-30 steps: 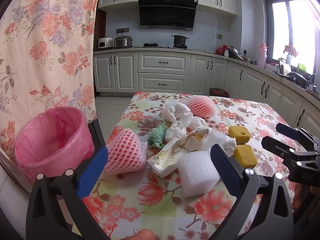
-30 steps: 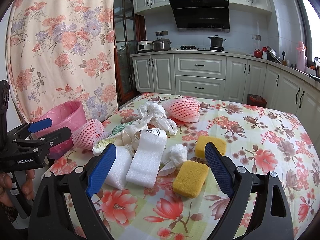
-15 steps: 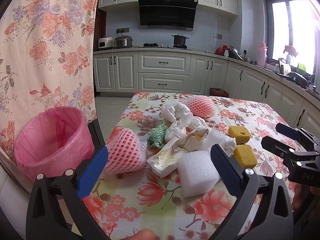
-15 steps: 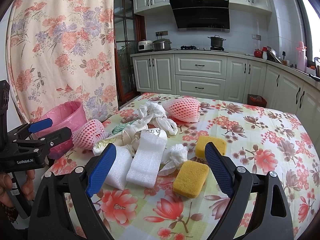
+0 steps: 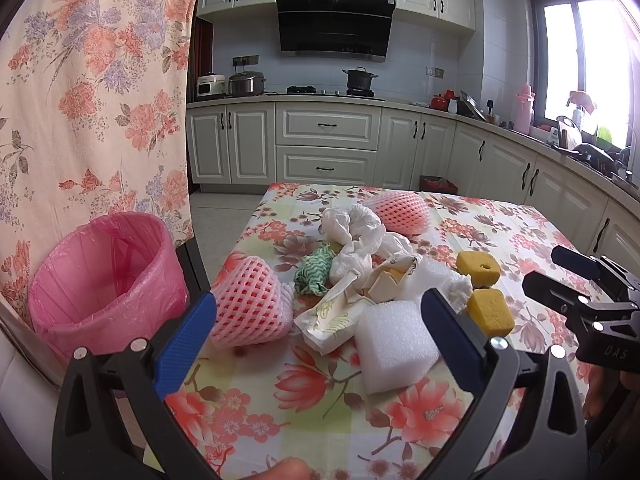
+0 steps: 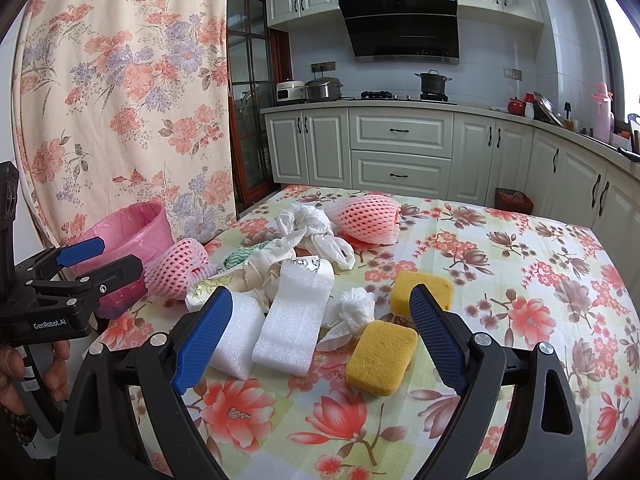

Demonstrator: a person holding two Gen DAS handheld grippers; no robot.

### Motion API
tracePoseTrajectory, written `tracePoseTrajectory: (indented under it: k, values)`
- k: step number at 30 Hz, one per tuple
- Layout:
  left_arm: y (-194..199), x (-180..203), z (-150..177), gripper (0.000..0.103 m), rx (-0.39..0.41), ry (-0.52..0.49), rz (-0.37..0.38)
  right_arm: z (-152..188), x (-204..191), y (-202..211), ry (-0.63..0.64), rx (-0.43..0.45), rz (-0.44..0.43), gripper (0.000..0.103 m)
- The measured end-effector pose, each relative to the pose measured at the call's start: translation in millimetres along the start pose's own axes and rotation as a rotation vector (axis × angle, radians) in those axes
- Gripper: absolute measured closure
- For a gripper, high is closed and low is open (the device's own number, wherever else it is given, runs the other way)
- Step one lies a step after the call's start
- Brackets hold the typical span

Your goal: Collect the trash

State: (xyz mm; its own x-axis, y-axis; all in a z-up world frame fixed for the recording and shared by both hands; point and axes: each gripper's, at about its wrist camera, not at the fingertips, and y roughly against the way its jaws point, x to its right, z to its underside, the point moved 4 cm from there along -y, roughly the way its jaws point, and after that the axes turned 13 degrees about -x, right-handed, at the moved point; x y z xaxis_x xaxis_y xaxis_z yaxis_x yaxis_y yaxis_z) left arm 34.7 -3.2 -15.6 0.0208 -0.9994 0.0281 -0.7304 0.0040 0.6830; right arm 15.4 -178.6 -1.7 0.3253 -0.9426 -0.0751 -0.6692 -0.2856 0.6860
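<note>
A pile of trash lies on the floral table [image 5: 320, 400]: two pink foam fruit nets [image 5: 250, 306] [image 5: 400, 210], a white foam block [image 5: 394, 346], crumpled white bags [image 5: 352, 228], a green cloth [image 5: 314, 274], paper wrappers [image 5: 334, 318] and two yellow sponges [image 5: 490, 312] [image 5: 478, 268]. A pink-lined bin [image 5: 100, 276] stands left of the table. My left gripper [image 5: 320, 320] is open and empty, short of the pile. My right gripper [image 6: 320, 328] is open and empty, facing a foam sheet [image 6: 298, 318] and sponge [image 6: 382, 356].
A floral curtain [image 5: 92, 100] hangs behind the bin. Kitchen cabinets [image 5: 328, 148] and a counter run along the back and right. A dark chair back [image 5: 194, 268] stands between bin and table. The right gripper shows at the right in the left wrist view [image 5: 592, 300].
</note>
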Motion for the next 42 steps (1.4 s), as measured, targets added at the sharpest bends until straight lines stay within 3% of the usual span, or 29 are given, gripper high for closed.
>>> tracePoseTrajectory:
  k: [21,42]
  values:
    - [-4,-7,5,0.004,-0.011,0.022,0.007,6,8,-9,-0.025,-0.039,0.014,0.018]
    - [-46,-24,3,0.004,-0.101,0.074,0.032,22,40,-77,-0.097,-0.271,0.091,0.02]
